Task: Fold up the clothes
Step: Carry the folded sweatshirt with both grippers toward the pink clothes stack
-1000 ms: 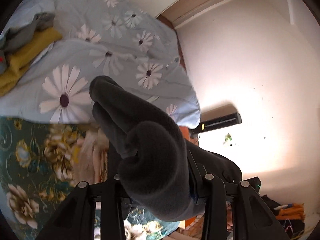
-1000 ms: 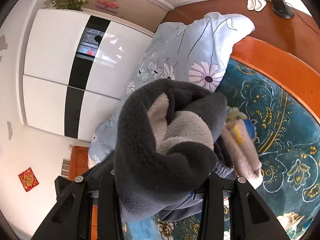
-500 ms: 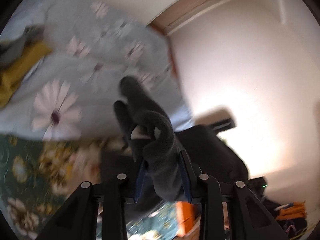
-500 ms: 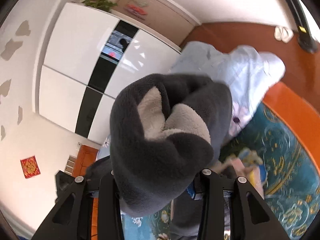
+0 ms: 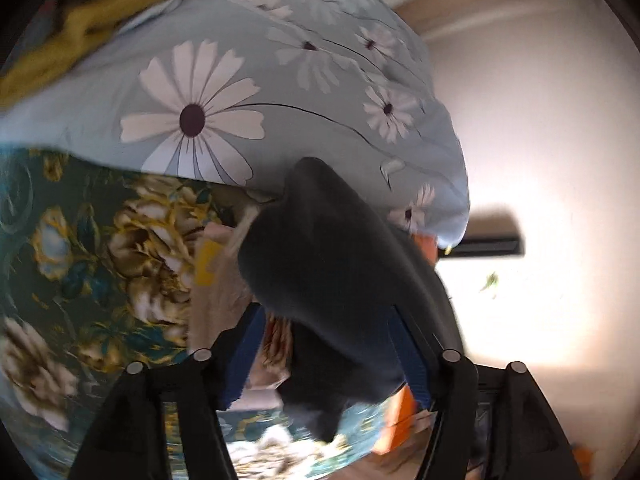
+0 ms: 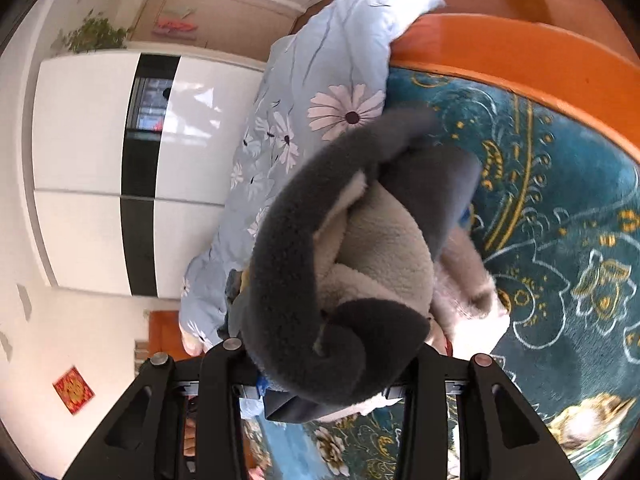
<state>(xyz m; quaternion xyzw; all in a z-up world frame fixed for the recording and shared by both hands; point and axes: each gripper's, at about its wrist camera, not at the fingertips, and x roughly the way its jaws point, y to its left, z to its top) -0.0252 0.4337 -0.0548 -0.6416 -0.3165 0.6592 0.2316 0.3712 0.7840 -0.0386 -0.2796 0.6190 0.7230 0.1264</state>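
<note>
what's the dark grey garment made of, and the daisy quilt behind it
Dark grey garment: looks like fleece, with a matte fuzzy nap outside and a cream sherpa-like pile lining; both grippers clamp it. Daisy quilt: probably smooth printed cotton or polyester over padding, judging by soft puffy folds; the fibre can't be told.

- A fleece garment [image 5: 332, 264] sat bunched between the fingers [image 5: 244, 344] of the left gripper [image 5: 328, 344], above the bed [image 5: 80, 240].
- The same garment filled the right gripper [image 6: 324, 376], over the bedspread [image 6: 560, 208].
- A quilt [image 5: 280, 92] lay heaped on the bed behind the garment.
- A pile of clothes [image 5: 80, 32] rested on the quilt, far left.
- A wardrobe [image 6: 92, 168] stood beyond the quilt, with a plant [image 6: 96, 36] on top.
- The bed frame [image 6: 520, 60] edged the bedspread to the right.
</note>
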